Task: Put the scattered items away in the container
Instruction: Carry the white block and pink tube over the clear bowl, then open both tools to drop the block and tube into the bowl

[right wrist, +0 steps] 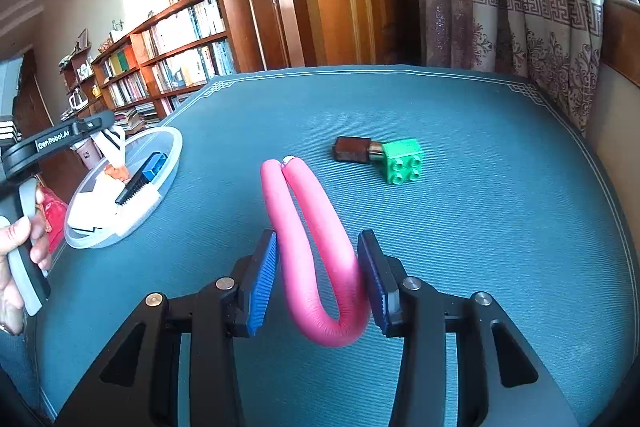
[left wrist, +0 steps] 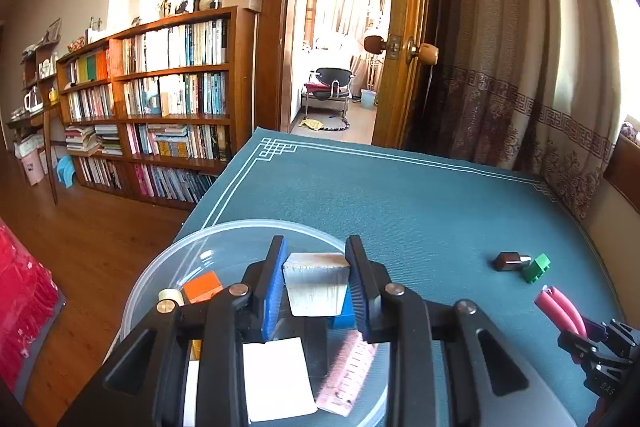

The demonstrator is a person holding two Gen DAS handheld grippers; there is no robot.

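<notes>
We've got the left gripper (left wrist: 316, 283) jaws clamped on a pale block (left wrist: 316, 283) over the container (left wrist: 224, 239), right gripper (right wrist: 318, 281) jaws open around the pink tube (right wrist: 316, 227)

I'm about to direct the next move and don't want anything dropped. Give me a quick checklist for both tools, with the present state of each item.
1. Left tool grips the wooden block: ok, both pads touch it.
2. Block is over the clear container: ok.
3. Drop spot free: not ok, an orange block, a white card and other items lie below.
4. Right tool closed on the pink foam tube: not ok, jaws straddle it with a gap on one side.
5. Tube lifted off the mat: cannot tell.
6. Green brick and brown piece gathered: not ok, both on the mat.
</notes>
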